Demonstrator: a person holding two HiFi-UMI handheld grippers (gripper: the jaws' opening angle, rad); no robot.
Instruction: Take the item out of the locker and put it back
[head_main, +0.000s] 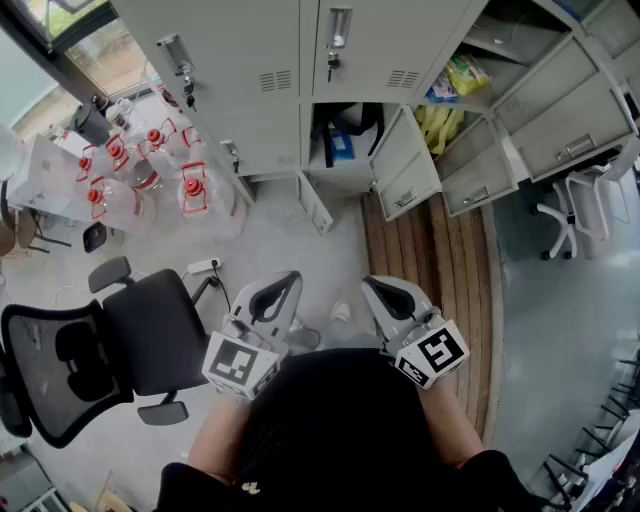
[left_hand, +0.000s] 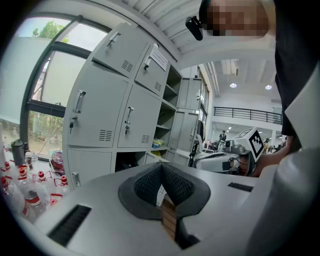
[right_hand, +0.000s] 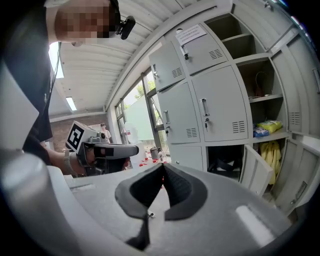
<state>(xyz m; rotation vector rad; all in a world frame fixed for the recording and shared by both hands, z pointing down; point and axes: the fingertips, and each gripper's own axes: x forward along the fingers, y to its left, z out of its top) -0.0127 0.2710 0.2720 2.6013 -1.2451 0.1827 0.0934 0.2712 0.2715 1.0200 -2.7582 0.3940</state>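
Note:
The grey lockers (head_main: 260, 80) stand ahead of me. One bottom locker (head_main: 345, 140) is open, with its door (head_main: 405, 165) swung to the right. Inside it sit a dark item (head_main: 350, 120) and a blue one (head_main: 341, 146). The dark opening (left_hand: 131, 161) also shows in the left gripper view, and as the opening (right_hand: 225, 161) in the right gripper view. My left gripper (head_main: 289, 279) and right gripper (head_main: 373, 286) hover side by side well short of the lockers. Both point toward them. Both are shut with nothing between the pads (left_hand: 150, 182) (right_hand: 175, 186).
A black office chair (head_main: 90, 350) stands close on my left. Several water bottles with red caps (head_main: 140, 170) crowd the floor at the left. A wooden platform (head_main: 430, 250) runs along the right lockers, where yellow packets (head_main: 440, 125) lie. A white chair (head_main: 580, 210) is at the right.

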